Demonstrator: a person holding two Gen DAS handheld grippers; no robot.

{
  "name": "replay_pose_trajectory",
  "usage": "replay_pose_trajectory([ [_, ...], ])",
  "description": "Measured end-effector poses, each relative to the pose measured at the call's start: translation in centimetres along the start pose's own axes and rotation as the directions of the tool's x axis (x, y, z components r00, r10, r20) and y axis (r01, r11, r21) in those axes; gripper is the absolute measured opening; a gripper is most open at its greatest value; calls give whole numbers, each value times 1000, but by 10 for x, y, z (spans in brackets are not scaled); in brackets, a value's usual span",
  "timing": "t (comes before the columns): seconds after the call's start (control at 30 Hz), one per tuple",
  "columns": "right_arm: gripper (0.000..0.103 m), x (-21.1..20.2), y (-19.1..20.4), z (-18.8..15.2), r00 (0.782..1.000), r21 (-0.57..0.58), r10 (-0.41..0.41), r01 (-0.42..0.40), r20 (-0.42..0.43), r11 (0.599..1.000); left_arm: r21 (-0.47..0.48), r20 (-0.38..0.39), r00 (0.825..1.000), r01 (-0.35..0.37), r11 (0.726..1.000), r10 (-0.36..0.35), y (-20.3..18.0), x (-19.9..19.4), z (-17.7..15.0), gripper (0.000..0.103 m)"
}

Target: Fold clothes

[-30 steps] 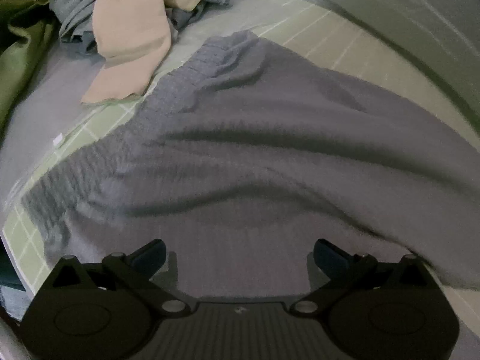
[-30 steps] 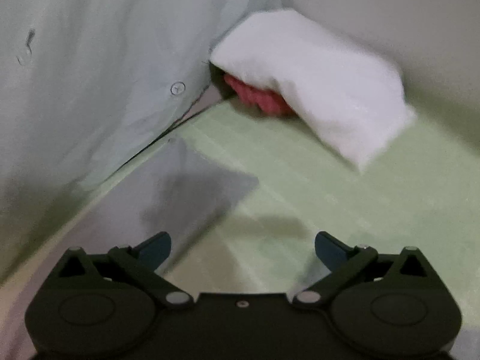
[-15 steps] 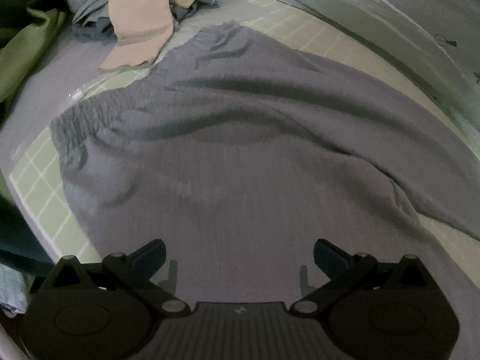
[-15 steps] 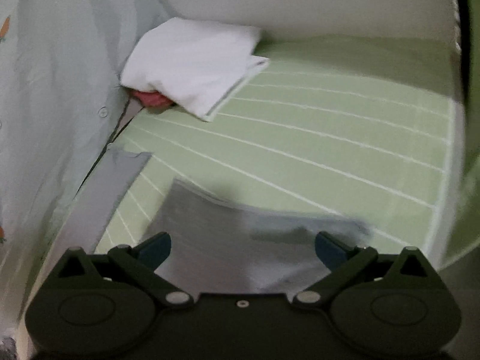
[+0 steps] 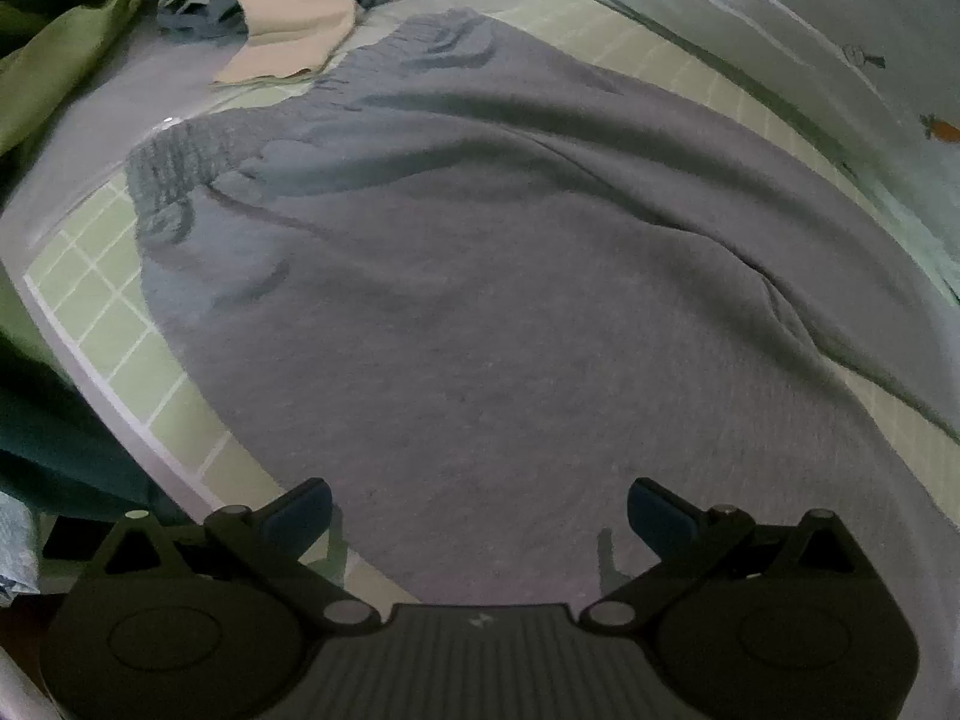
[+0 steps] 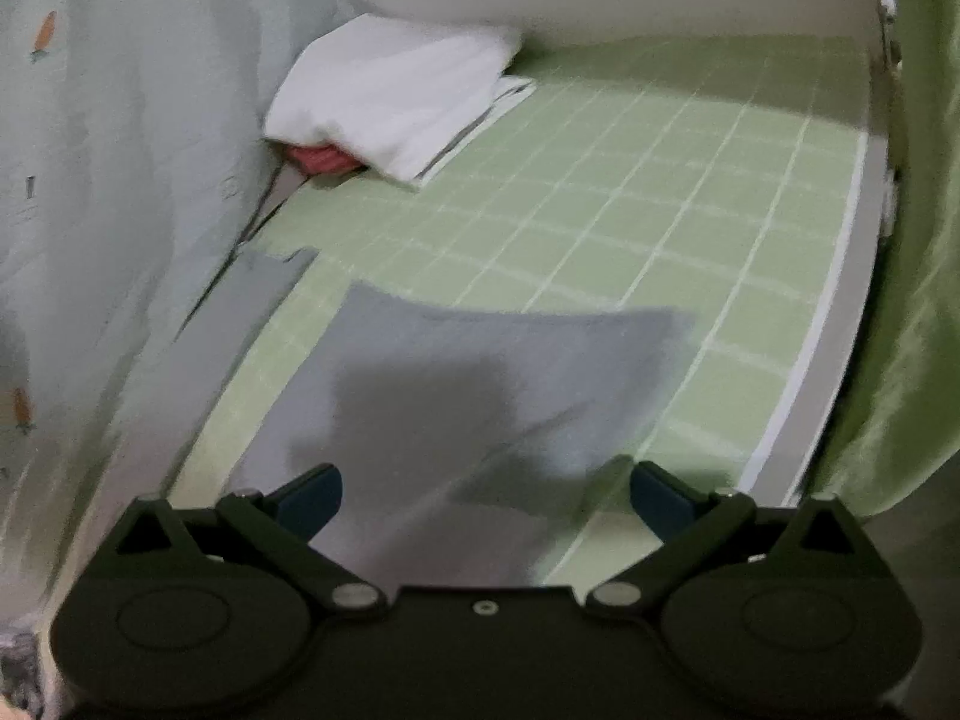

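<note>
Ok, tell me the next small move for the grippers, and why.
Probably lower the open left gripper to pinch the grey garment near its close edge. It lies spread on the green sheet, and both grippers, including the right gripper, are empty.

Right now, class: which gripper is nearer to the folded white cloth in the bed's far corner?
Right. The right gripper faces the white cloth, with green checked sheet between them. The left gripper hovers over the grey garment; its view shows no white cloth.

- Left wrist view looks low along the grey garment (image 5: 510, 312) toward the clothes pile (image 5: 300, 0).
- Right wrist view faces the bed's (image 6: 660, 192) far corner; both share the garment and bed.
</note>
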State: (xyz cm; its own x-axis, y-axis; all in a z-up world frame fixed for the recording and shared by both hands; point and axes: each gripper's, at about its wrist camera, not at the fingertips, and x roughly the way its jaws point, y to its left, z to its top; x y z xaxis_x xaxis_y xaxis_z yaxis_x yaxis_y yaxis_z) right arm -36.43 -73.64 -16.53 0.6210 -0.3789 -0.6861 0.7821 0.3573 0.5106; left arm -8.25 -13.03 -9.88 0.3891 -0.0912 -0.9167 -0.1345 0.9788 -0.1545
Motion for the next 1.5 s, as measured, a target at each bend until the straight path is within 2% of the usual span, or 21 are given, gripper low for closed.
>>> replay_pose_trajectory([
  [0.17,103,-7,13,-24,996,48,83,-81,-38,996,-86,-8,1000,20,996,-21,29,-2,2,103],
  [0.33,103,-13,25,-44,993,90,108,-103,-46,991,-199,17,998,58,978,-55,65,-7,12,103],
  [0.47,103,-14,29,-51,990,158,128,-118,-54,980,-270,22,999,36,962,-31,90,-3,25,103],
  [0.63,103,-13,38,-57,992,157,107,-96,-63,983,-281,19,999,-30,959,37,111,7,46,101],
  [0.77,103,-9,45,-54,994,126,79,-70,-70,990,-239,-2,990,-139,961,143,120,17,69,98],
  [1.0,103,2,47,-41,997,167,40,-29,-67,986,-307,23,988,-137,942,151,143,28,104,92],
  [1.1,102,9,51,-32,997,151,-14,26,-77,988,-318,31,988,-133,939,150,147,32,112,83],
  [1.17,91,11,53,-27,995,147,-84,91,-58,985,-326,33,988,-131,936,150,148,34,114,79],
  [1.23,72,11,53,-24,987,170,-160,163,-34,972,-324,42,986,-137,936,159,147,34,116,73],
  [1.27,68,12,52,-22,985,188,-172,175,-32,967,-319,48,985,-141,937,164,147,33,117,64],
  [1.33,45,12,46,-18,982,229,-187,189,-30,955,-319,61,984,-137,938,165,146,32,118,50],
  [1.37,41,12,43,-17,981,248,-190,191,-30,950,-322,67,985,-130,938,159,145,31,118,40],
  [1.43,22,10,37,-16,985,287,-170,167,-16,943,-329,79,986,-114,938,147,144,30,118,26],
  [1.47,16,9,35,-16,987,296,-162,157,-7,942,-332,85,986,-106,937,142,143,29,118,18],
  [1.5,5,7,33,-16,987,299,-161,153,1,942,-335,92,987,-98,937,136,142,29,117,14],
])
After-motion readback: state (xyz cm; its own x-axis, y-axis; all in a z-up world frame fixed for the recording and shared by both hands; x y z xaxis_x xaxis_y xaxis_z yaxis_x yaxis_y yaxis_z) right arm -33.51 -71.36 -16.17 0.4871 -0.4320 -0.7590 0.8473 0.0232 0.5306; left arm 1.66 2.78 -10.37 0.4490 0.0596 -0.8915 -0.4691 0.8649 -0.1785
